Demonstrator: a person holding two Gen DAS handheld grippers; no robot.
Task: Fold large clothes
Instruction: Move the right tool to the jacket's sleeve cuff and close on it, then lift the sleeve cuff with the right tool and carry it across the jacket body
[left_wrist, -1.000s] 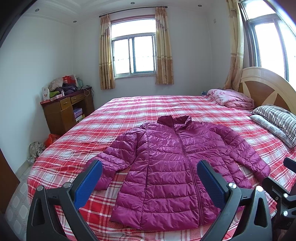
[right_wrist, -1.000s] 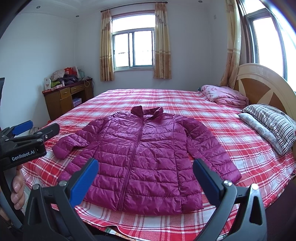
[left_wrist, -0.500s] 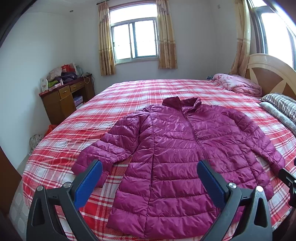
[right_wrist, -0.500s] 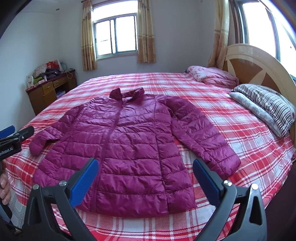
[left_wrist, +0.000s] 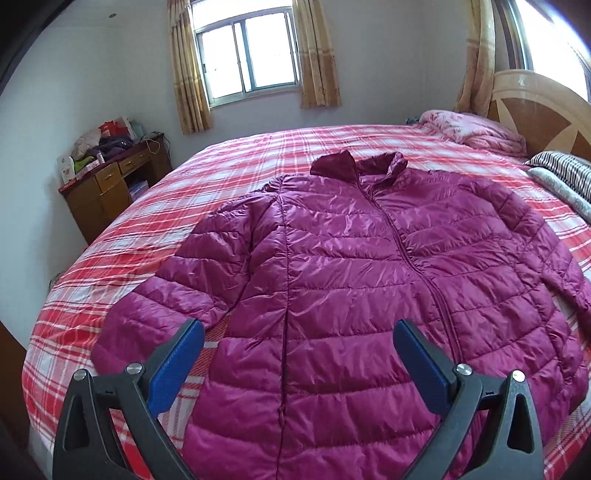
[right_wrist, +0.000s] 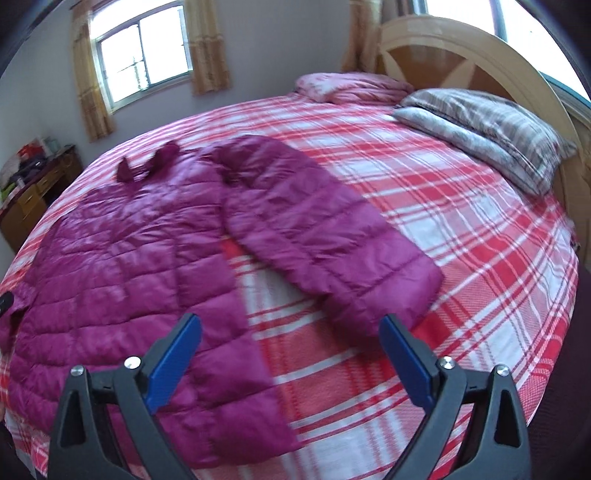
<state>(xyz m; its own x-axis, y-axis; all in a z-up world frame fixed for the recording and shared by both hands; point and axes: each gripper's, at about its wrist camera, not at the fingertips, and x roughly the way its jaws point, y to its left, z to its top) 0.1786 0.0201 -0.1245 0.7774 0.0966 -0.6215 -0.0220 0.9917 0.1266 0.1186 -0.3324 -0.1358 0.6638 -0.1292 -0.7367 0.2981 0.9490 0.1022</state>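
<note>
A red plaid bedspread (left_wrist: 229, 173) covers the bed below a wooden headboard (right_wrist: 461, 55), with striped pillows (right_wrist: 491, 125), a pink quilt (left_wrist: 476, 127), and a cluttered desk (left_wrist: 110, 184) nearby.

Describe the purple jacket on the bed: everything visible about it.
The jacket is a magenta quilted puffer of shiny, thin fabric, with a stand-up collar and a front zip closed. It lies flat, front up, on the red plaid bed, hem toward the cameras, both sleeves spread outward and down. One sleeve lies apart from the body, sheet showing between. Only the bed touches it; neither gripper does.
</note>
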